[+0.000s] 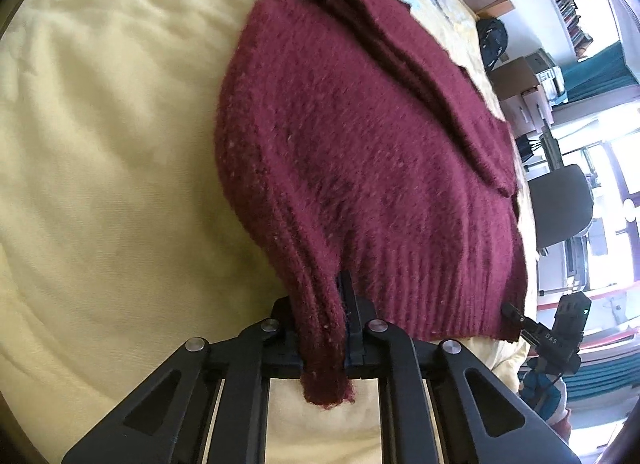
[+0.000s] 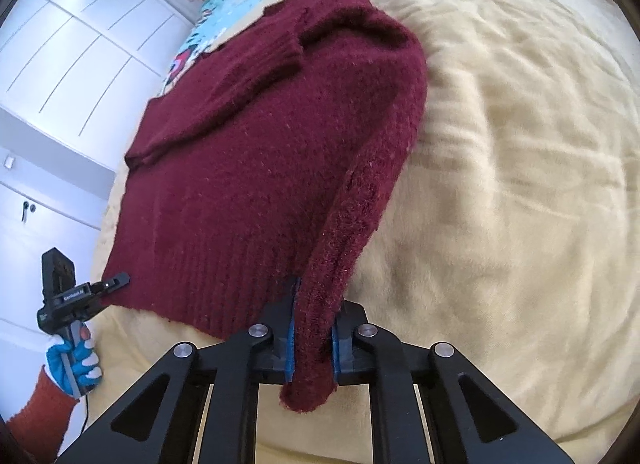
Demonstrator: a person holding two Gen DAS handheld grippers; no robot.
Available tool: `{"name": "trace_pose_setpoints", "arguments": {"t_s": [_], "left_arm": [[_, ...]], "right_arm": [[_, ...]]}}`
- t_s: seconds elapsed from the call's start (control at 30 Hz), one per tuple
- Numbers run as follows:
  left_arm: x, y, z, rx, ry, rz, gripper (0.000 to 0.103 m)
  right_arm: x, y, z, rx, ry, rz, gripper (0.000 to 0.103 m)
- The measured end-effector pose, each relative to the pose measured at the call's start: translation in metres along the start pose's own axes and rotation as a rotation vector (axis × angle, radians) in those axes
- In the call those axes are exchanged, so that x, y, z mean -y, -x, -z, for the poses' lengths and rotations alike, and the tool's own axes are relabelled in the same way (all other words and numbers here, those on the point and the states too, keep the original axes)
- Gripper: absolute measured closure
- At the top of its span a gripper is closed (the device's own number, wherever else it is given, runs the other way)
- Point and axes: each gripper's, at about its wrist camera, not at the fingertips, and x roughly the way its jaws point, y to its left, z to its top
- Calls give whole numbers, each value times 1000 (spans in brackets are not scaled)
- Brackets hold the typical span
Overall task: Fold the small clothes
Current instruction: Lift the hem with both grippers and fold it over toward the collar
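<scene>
A maroon knitted sweater [image 1: 360, 143] lies flat on a pale yellow blanket [image 1: 100, 143], sleeves folded across its body [image 2: 248, 167]. My left gripper [image 1: 334, 304] is shut on one bottom corner of the ribbed hem, and a bunch of knit hangs out behind the jaws. My right gripper [image 2: 318, 304] is shut on the opposite hem corner, the cloth pinched between its blue pads [image 2: 294, 328]. Each wrist view shows the other gripper at the far hem corner: the right one [image 1: 516, 314] and the left one [image 2: 116, 280]. A ribbed cuff [image 2: 276, 51] rests near the sweater's top.
The blanket [image 2: 500, 143] carries a colourful print [image 2: 224, 15] beyond the sweater. White wardrobe doors [image 2: 60, 43] stand past the bed's edge on one side. A grey chair [image 1: 560, 203] and cardboard boxes [image 1: 520, 83] stand on the other. A blue-gloved hand [image 2: 76, 360] holds the left gripper.
</scene>
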Motion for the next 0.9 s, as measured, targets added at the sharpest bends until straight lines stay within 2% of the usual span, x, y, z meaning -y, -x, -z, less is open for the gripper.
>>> {"name": "trace_pose_setpoints", "arguments": {"t_s": [0.3, 0.6, 0.77, 0.9], "left_arm": [[37, 34, -33, 91, -73, 72, 94], [77, 61, -111, 216, -133, 118, 94], [85, 56, -153, 255, -155, 99, 94], [87, 39, -188, 273, -155, 77, 94]], "right_arm": [[-9, 36, -34, 106, -5, -88, 92], [-31, 60, -117, 252, -6, -112, 92], [-30, 55, -170, 302, -41, -91, 92], [-31, 36, -202, 310, -65, -69, 92]]}}
